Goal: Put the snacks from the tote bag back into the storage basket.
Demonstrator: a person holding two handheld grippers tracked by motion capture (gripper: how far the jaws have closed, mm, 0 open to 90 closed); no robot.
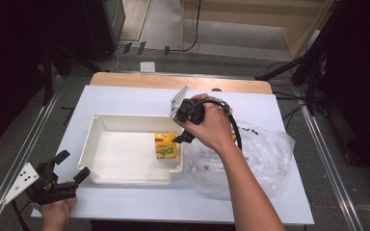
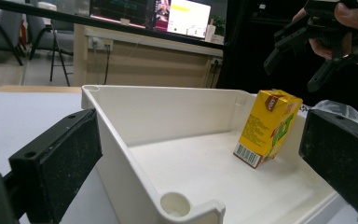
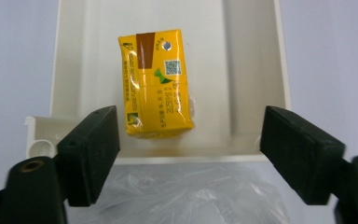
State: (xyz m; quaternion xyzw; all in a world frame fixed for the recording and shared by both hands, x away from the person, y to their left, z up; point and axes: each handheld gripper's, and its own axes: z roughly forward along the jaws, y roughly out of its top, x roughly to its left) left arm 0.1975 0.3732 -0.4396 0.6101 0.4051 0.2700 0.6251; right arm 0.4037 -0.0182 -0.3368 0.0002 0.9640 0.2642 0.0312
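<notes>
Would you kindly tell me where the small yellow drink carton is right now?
In the high view, the small yellow drink carton stands inside the white plastic tray against its right wall, just below the open right gripper, beside the clear plastic bag.

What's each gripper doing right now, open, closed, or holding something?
Left gripper: open, holding nothing, at the corner of the white tray.
Right gripper: open, holding nothing, above the yellow juice carton in the tray.
</notes>
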